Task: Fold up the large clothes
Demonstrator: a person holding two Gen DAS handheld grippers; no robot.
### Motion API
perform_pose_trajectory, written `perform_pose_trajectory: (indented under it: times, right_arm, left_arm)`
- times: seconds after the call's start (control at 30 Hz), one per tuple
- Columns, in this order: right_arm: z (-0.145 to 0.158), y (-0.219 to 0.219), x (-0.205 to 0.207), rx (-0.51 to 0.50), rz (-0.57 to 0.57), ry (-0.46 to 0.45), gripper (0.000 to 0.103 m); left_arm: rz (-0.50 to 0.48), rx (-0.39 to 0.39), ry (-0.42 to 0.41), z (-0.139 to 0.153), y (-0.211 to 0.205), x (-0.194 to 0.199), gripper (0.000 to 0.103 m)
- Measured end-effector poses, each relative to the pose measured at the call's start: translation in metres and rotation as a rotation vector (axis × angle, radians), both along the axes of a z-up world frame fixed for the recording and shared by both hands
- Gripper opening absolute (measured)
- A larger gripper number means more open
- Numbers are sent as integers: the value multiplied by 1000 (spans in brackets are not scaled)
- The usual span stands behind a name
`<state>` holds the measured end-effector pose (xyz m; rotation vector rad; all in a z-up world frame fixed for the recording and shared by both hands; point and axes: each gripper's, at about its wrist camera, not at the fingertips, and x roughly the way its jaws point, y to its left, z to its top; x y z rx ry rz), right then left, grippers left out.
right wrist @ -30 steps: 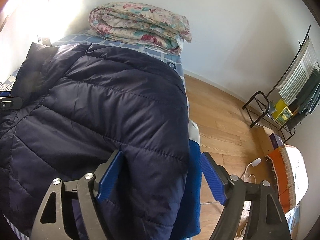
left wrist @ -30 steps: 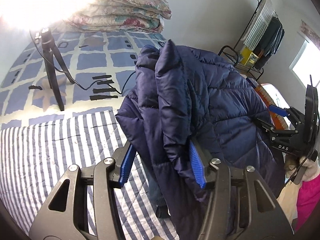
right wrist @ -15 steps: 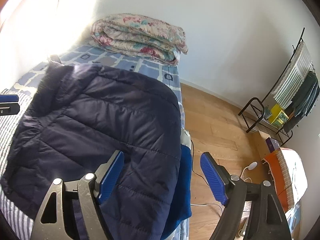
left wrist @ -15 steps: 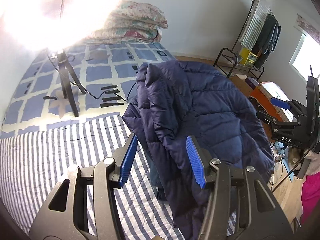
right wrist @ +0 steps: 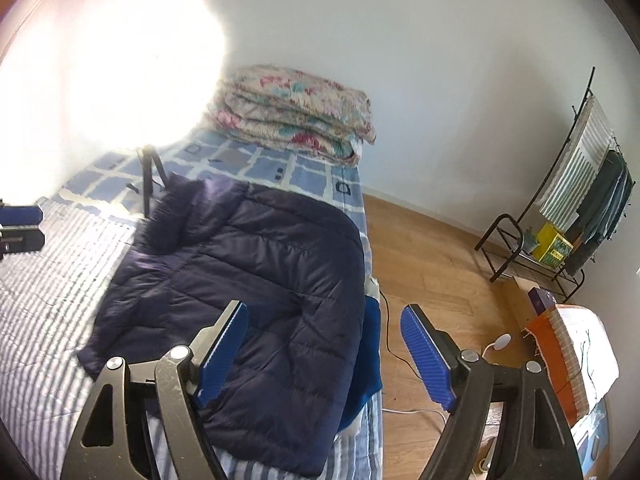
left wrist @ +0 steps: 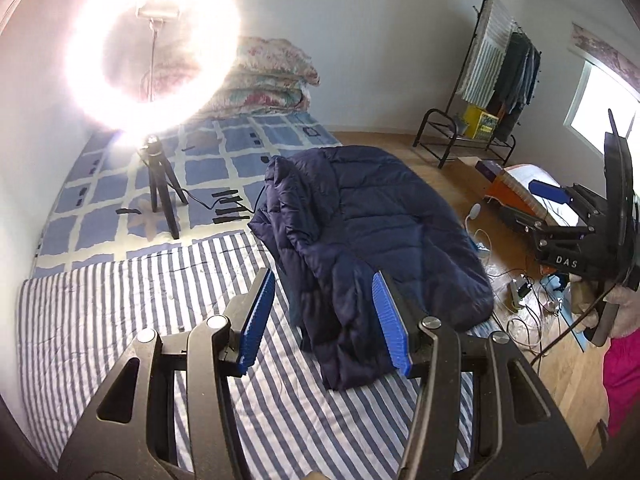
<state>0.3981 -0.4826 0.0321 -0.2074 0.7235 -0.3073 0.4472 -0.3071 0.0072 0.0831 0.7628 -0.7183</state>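
Observation:
A navy quilted puffer jacket [left wrist: 372,232] lies folded on the striped bed sheet [left wrist: 120,320], near the bed's right edge. It also shows in the right wrist view [right wrist: 260,280], its lower part hanging over the bed's edge. My left gripper [left wrist: 324,320] is open and empty, held above the sheet just short of the jacket's near end. My right gripper [right wrist: 324,348] is open and empty above the jacket's right edge; it also shows at the far right of the left wrist view [left wrist: 576,224].
A ring light on a small tripod [left wrist: 160,184] stands on the blue checked bedspread [left wrist: 208,168], glaring strongly. A folded floral quilt [right wrist: 296,108] lies at the bed's head. A clothes rack [right wrist: 576,208], cables [left wrist: 516,292] and wooden floor [right wrist: 432,264] are right of the bed.
Both grippers let go of the jacket and drew back. The jacket dropped from being held up to lying on the bed.

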Motion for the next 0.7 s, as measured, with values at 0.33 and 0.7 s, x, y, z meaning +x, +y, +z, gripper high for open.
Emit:
perform_pose_trajectory:
  times: [0.33,0.7]
  right_arm:
    - [39,61,-100,53,20,-70,83]
    - [38,128,-200,88,12,-111,87]
  left_arm:
    - [11,8,-74,40,55,-98,53]
    - [56,16,-156,43,111,-198,53]
